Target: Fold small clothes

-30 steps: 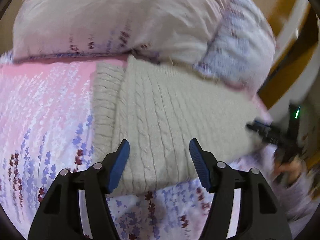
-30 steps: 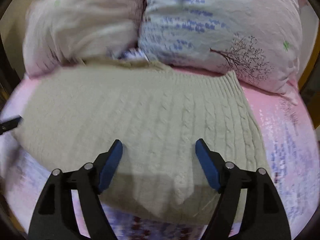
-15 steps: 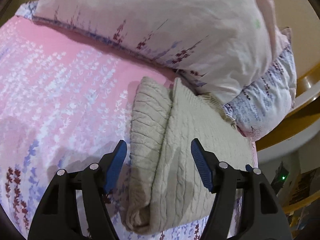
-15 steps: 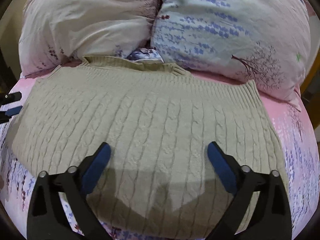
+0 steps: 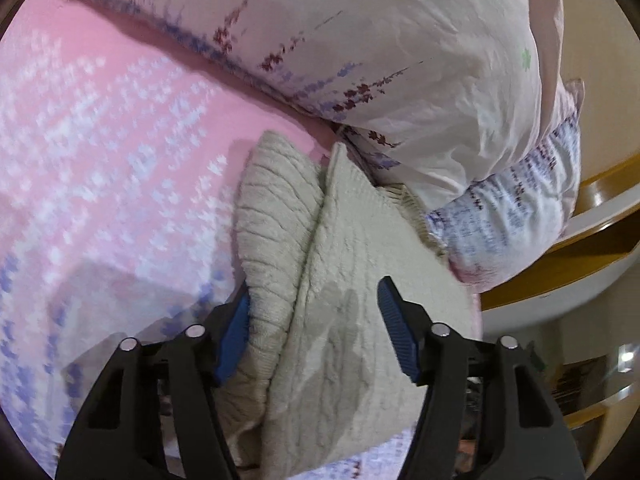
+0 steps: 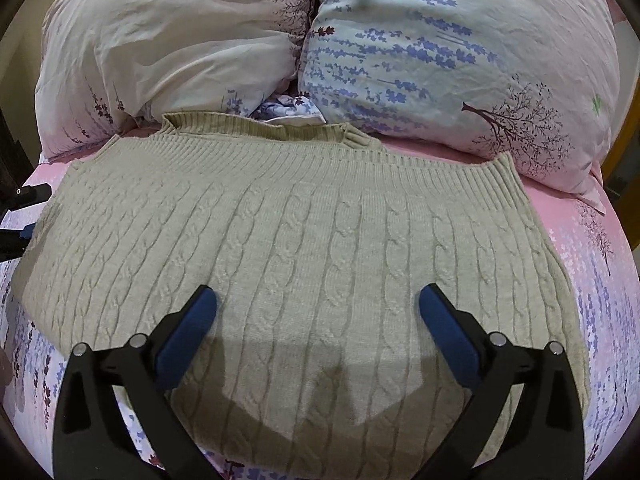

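A beige cable-knit sweater (image 6: 304, 240) lies flat on the pink floral bed sheet (image 6: 600, 280), its ribbed collar toward the pillows. My right gripper (image 6: 318, 312) is open and empty, just above the sweater's near part. In the left wrist view the sweater (image 5: 340, 280) is seen from its side, with a folded sleeve (image 5: 276, 216) lying along its left edge. My left gripper (image 5: 316, 320) is open, its jaws astride that edge, the left fingertip (image 5: 240, 316) against the sleeve. The left gripper also shows at the left edge of the right wrist view (image 6: 20, 216).
Two large floral pillows (image 6: 172, 40) (image 6: 460, 48) lie against the sweater's collar end. In the left wrist view a pillow (image 5: 380, 60) looms over the sweater, and a wooden bed frame (image 5: 600, 216) stands at the right. Pink sheet (image 5: 100, 160) spreads to the left.
My left gripper has swung round and moved in on the sweater's left edge, now straddling the folded sleeve. My right gripper has opened wider and held its place over the sweater.
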`<state>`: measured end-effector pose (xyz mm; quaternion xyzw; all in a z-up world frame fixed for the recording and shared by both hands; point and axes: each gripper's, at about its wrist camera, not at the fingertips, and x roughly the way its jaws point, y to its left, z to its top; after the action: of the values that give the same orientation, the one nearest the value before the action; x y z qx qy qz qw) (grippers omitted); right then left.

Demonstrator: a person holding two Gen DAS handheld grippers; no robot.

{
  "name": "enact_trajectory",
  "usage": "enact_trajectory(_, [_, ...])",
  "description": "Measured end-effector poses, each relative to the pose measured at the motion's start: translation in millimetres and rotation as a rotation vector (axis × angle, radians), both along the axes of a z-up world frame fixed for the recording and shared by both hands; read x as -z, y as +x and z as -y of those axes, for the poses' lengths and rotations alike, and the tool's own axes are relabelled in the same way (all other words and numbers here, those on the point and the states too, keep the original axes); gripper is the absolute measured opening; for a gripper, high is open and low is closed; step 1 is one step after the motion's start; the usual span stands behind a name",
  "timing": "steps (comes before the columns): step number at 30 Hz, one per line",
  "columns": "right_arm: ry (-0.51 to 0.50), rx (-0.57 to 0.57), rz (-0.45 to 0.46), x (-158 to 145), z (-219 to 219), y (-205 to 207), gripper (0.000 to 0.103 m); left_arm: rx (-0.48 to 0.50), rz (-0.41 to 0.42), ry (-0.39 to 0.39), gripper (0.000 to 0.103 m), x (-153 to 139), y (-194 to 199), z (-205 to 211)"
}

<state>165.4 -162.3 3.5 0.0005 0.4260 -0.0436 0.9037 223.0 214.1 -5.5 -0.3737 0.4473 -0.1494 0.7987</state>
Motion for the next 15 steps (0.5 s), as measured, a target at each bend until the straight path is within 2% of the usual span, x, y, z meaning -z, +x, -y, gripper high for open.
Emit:
enact_trajectory(4, [0.000, 0.001, 0.003, -0.2, -0.5, -1.2, 0.101, -0.012, -0.023, -0.092, 0.056, 8.1, 0.6, -3.8])
enact_trajectory(8, [0.000, -0.001, 0.003, -0.5, -0.1, -0.6, 0.101, -0.024, -0.035, -0.111, 0.050, 10.8, 1.2, -3.1])
enact_trajectory(12, [0.000, 0.002, 0.003, -0.3, -0.5, -0.6, 0.101, -0.027, -0.042, -0.067, 0.047, 8.0, 2.6, 2.8])
enact_trajectory(15, [-0.001, 0.003, 0.003, -0.3, -0.7, -0.5, 0.101, -0.018, -0.052, 0.027, 0.043, 1.7, 4.4, 13.0])
